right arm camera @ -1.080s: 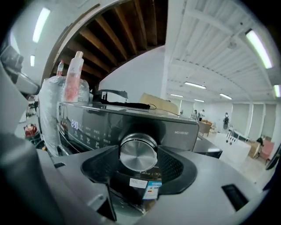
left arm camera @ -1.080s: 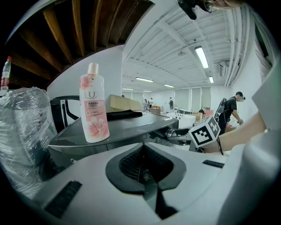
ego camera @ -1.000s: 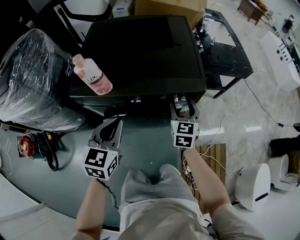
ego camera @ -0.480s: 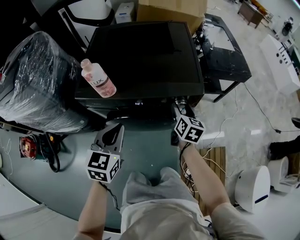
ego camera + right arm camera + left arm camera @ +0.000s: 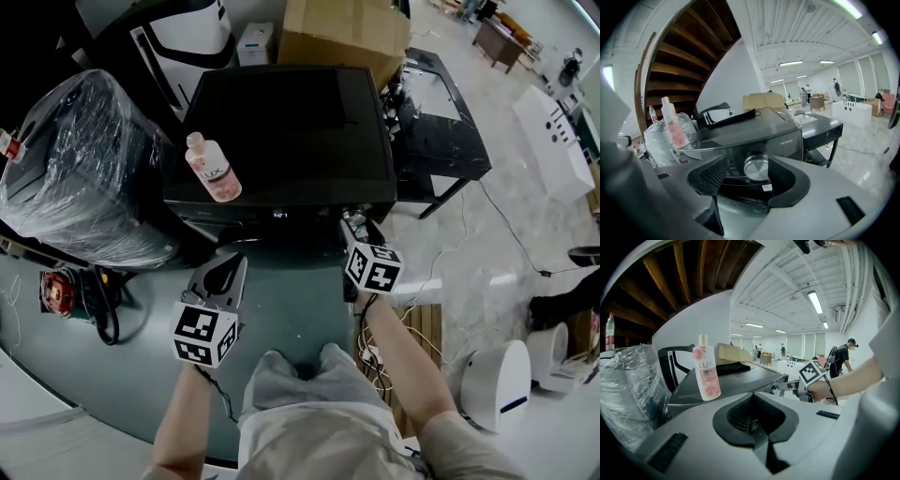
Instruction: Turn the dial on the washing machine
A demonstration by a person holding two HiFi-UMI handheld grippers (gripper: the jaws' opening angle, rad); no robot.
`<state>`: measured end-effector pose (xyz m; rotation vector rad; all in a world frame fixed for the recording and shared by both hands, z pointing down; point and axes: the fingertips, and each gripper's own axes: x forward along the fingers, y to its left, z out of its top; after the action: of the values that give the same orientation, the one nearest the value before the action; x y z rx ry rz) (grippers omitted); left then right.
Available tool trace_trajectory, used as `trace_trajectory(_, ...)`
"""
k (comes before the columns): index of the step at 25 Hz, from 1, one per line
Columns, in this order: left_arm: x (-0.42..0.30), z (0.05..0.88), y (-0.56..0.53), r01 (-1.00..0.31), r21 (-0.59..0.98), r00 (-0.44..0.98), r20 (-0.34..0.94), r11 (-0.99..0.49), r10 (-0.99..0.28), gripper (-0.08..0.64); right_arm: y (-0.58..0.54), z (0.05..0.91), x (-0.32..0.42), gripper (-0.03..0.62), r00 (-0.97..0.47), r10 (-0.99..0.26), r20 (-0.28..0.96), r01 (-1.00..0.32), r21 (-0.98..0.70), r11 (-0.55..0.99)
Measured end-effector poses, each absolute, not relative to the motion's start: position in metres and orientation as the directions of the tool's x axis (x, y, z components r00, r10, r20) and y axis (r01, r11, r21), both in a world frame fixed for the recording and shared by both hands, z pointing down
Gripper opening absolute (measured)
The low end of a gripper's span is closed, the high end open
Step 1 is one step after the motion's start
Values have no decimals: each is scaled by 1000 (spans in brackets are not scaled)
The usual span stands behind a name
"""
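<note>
— Start at the left: what's there?
— A bulky bundle wrapped in clear plastic film [image 5: 80,169]. Next to it, a pink-and-white plastic bottle [image 5: 214,169] stands upright on the left front of the black washing machine [image 5: 291,122].
— And the left gripper [image 5: 230,261]?
— It is held low before the machine's front, jaws closed together with nothing between them.
— The right gripper [image 5: 355,227]?
— At the right end of the front panel. Its jaws stand apart around the round silver metal dial [image 5: 756,167]; the right jaw is at the dial's edge, the left clear of it.
</note>
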<state>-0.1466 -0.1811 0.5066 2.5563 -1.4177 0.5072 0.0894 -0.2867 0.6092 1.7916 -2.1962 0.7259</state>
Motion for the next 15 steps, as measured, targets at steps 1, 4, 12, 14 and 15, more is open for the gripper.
trace_trajectory(1,-147,500,-179,-847,-14,488,373,-531,-789,20,-282,599,86,292,-244,-855,457,-965,-199,169)
trace_trajectory(4,-150,479,-172,-847,-25,487,365,-531,-793,20,-266,564,73,251,-280,-857,434,-959,-80,272)
trace_trajectory(12,-155,421,-157,-842,-60,489,340,-537,-804,20,-225,468,55,150,-362,-872,328,-926,-17,378)
trace_trajectory(14,-156,407,-153,-839,-67,491,336,-540,-804,20,-215,443,53,120,-382,-875,298,-920,-33,390)
trace_trajectory(15,-156,400,-151,-838,-70,491,332,-540,-805,20,-211,430,52,110,-391,-876,282,-917,-40,397)
